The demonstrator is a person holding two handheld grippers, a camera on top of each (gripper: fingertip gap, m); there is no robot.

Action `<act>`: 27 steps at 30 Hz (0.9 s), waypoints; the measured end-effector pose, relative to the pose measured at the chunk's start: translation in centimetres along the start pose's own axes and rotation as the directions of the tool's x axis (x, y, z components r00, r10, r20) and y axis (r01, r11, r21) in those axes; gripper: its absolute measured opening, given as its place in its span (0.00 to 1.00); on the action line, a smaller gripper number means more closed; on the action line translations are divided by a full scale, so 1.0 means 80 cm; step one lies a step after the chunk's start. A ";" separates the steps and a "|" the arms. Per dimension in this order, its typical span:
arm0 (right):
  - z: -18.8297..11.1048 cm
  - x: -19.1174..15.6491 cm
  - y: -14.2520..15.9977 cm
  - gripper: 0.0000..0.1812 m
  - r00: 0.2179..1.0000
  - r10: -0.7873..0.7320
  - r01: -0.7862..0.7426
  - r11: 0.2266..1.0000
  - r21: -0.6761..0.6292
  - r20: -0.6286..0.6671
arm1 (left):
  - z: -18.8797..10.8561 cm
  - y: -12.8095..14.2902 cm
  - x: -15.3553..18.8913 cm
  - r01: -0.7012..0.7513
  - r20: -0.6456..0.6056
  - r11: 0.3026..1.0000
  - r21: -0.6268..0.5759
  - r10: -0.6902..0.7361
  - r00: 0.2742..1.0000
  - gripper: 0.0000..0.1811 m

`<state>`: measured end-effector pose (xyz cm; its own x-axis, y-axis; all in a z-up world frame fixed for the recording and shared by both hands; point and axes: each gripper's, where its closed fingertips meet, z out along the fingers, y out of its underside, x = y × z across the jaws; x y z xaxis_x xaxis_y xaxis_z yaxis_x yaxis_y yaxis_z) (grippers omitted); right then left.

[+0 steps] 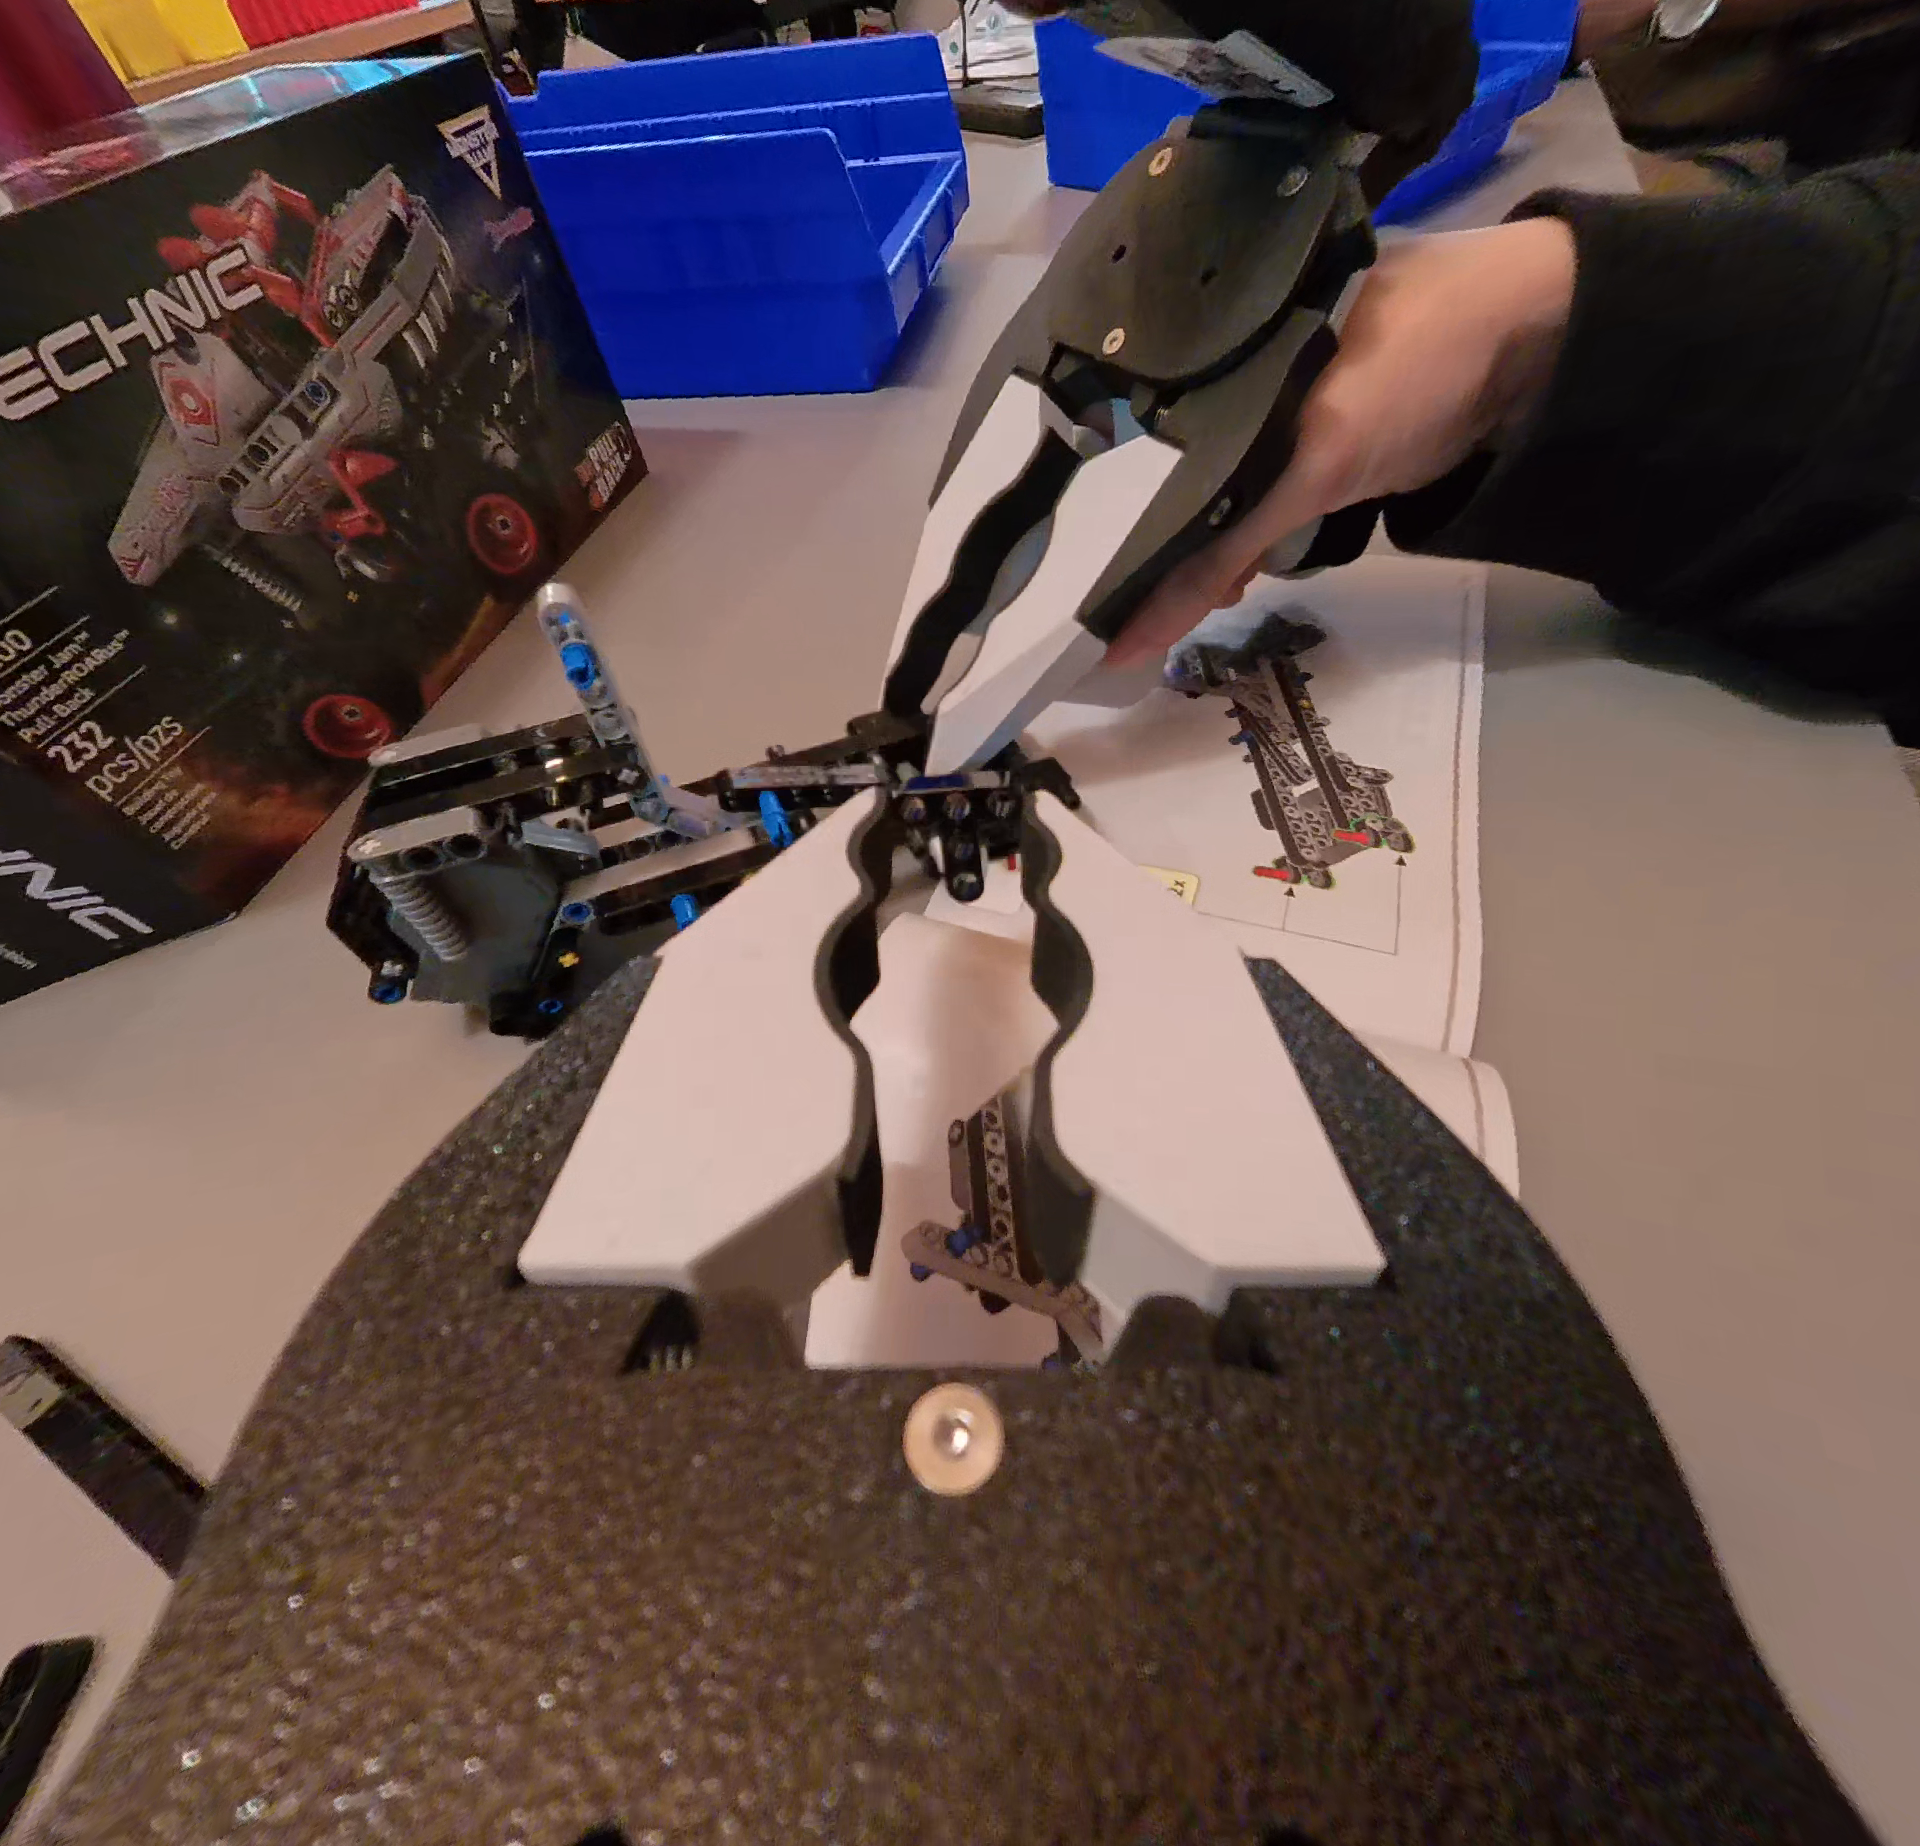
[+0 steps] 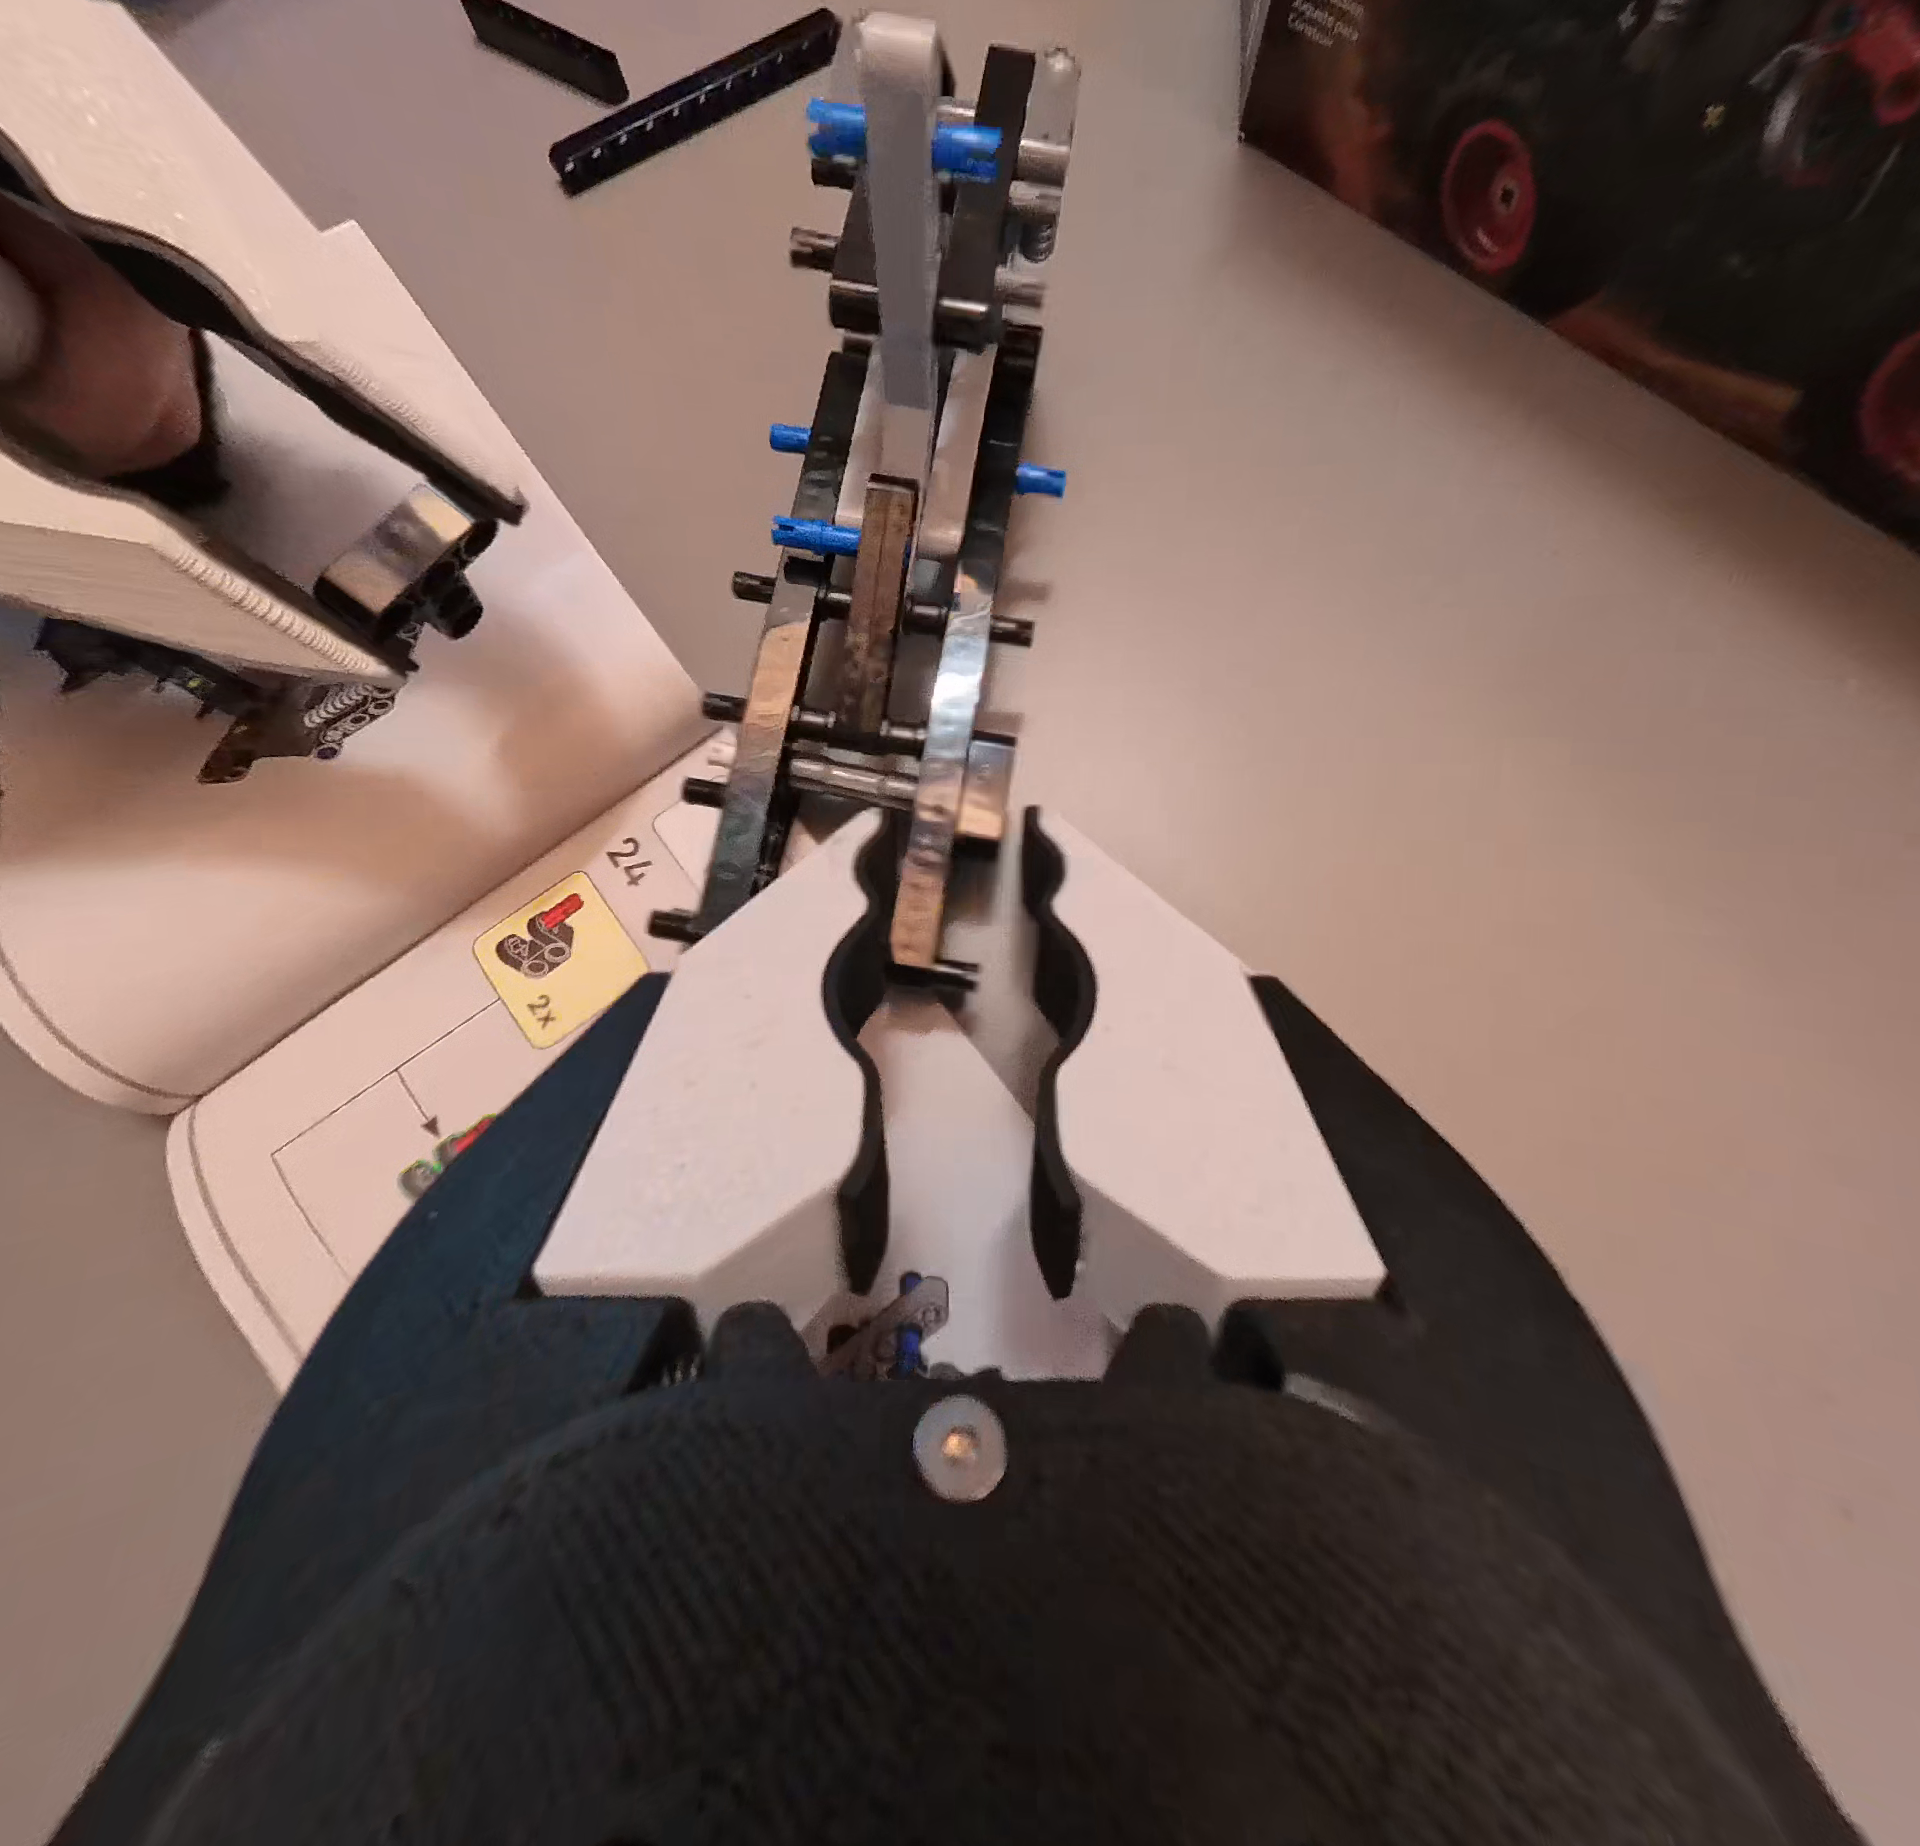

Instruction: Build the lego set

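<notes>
The partly built lego chassis [image 1: 499, 861] of black and grey beams with blue pins lies on the grey table; in the right wrist view [image 2: 894, 394] it runs away from the camera. My right gripper [image 2: 945, 840] is shut on its near end beam and also shows in the left wrist view [image 1: 925, 736], coming down from the upper right. My left gripper [image 1: 951, 820] is shut on a small black connector piece [image 1: 961, 846], held close to that same end of the chassis. In the right wrist view the left gripper [image 2: 447, 591] and its connector piece [image 2: 400, 560] hang above the booklet.
The open instruction booklet [image 1: 1351, 736] lies under both grippers, also in the right wrist view [image 2: 312, 861]. The set's box [image 1: 208, 446] stands beside the chassis. Blue bins [image 1: 748, 238] stand behind. Two loose black beams [image 2: 696, 103] lie past the chassis. Spacing between my two grippers at the tips: around 8 centimetres.
</notes>
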<state>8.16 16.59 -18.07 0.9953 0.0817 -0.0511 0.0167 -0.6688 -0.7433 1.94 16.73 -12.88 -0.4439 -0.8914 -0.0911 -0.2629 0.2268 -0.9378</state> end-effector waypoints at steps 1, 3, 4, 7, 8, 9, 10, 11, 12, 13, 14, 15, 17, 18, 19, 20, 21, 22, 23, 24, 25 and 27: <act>0.002 0.002 -0.001 0.09 1.000 -0.001 0.001 1.000 0.010 -0.008 | 0.000 0.000 0.000 -0.003 0.003 1.000 -0.002 0.003 1.000 0.12; 0.003 0.002 -0.002 0.08 1.000 0.004 -0.004 0.999 0.038 -0.011 | 0.000 0.001 0.000 -0.009 0.011 1.000 -0.004 0.009 1.000 0.12; 0.002 0.002 -0.002 0.08 1.000 0.009 -0.009 0.999 0.041 -0.005 | 0.001 0.001 -0.001 -0.011 0.015 1.000 -0.005 0.011 1.000 0.12; 0.003 0.002 -0.002 0.08 1.000 0.006 -0.005 0.999 0.039 -0.006 | 0.002 0.002 -0.002 -0.017 0.028 1.000 -0.017 0.018 0.999 0.12; 0.003 0.001 -0.003 0.09 1.000 -0.002 0.002 0.999 0.039 -0.006 | 0.002 0.003 -0.003 -0.020 0.033 1.000 -0.020 0.021 0.999 0.12; 0.004 0.001 -0.003 0.09 1.000 -0.008 0.008 0.999 0.038 -0.006 | 0.002 0.004 -0.004 -0.023 0.042 0.999 -0.024 0.024 0.999 0.12; 0.005 0.001 -0.004 0.09 1.000 -0.010 0.010 0.999 0.038 -0.003 | 0.002 0.004 -0.006 -0.024 0.051 0.999 -0.026 0.025 0.998 0.12; 0.006 0.001 -0.006 0.09 1.000 -0.005 0.005 0.999 0.040 0.001 | 0.001 0.004 -0.008 -0.025 0.057 0.999 -0.027 0.026 0.998 0.12; 0.008 0.001 -0.007 0.09 1.000 0.003 -0.003 0.999 0.038 0.008 | -0.001 0.005 -0.011 -0.026 0.066 0.999 -0.029 0.028 0.997 0.12; 0.009 0.001 -0.008 0.09 1.000 0.012 -0.013 0.999 0.038 0.019 | -0.004 0.005 -0.015 -0.028 0.078 0.999 -0.030 0.031 0.996 0.12; 0.010 0.002 -0.009 0.09 0.999 0.024 -0.025 0.999 0.038 0.029 | -0.009 0.004 -0.020 -0.031 0.093 0.999 -0.029 0.033 0.995 0.12; 0.010 0.002 -0.009 0.09 0.999 0.034 -0.036 0.999 0.038 0.037 | -0.017 0.000 -0.028 -0.033 0.112 0.999 -0.023 0.036 0.993 0.12; 0.009 0.003 -0.010 0.09 0.998 0.052 -0.054 0.998 0.043 0.048 | -0.038 -0.011 -0.046 -0.032 0.162 0.999 0.005 0.031 0.986 0.12; 0.009 0.003 -0.010 0.08 0.997 0.060 -0.062 0.997 0.045 0.049 | -0.050 -0.017 -0.056 -0.026 0.184 0.999 0.023 0.021 0.983 0.12; 0.009 0.004 -0.011 0.08 0.997 0.067 -0.069 0.996 0.048 0.049 | -0.062 -0.023 -0.064 -0.018 0.203 0.999 0.040 0.010 0.979 0.12; 0.008 0.005 -0.012 0.08 0.996 0.072 -0.074 0.996 0.052 0.046 | -0.074 -0.028 -0.072 -0.013 0.223 0.998 0.058 0.000 0.975 0.12; 0.008 0.006 -0.013 0.08 0.996 0.074 -0.077 0.995 0.057 0.045 | -0.085 -0.033 -0.078 -0.010 0.241 0.997 0.077 -0.009 0.970 0.12; 0.008 0.007 -0.014 0.08 0.996 0.076 -0.079 0.995 0.064 0.041 | -0.094 -0.037 -0.084 -0.006 0.255 0.995 0.095 -0.018 0.967 0.12; 0.007 0.008 -0.016 0.08 0.996 0.078 -0.080 0.994 0.074 0.039 | -0.102 -0.040 -0.088 0.000 0.263 0.994 0.111 -0.030 0.964 0.12; 0.006 0.009 -0.019 0.08 0.996 0.080 -0.083 0.993 0.087 0.036 | -0.108 -0.042 -0.091 0.007 0.268 0.992 0.127 -0.041 0.962 0.12; 0.004 0.009 -0.022 0.08 0.996 0.083 -0.086 0.991 0.102 0.036 | -0.112 -0.044 -0.093 0.013 0.271 0.990 0.142 -0.052 0.961 0.12; -0.001 0.010 -0.031 0.08 0.996 0.088 -0.092 0.985 0.143 0.033 | -0.117 -0.048 -0.094 0.020 0.269 0.987 0.160 -0.063 0.961 0.12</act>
<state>8.94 18.29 -16.22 0.9893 0.0468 -0.1380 -0.0883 -0.5606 -0.8234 -1.71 26.26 -5.49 -0.1796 -0.9765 -0.1190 -0.1314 0.1437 -0.9809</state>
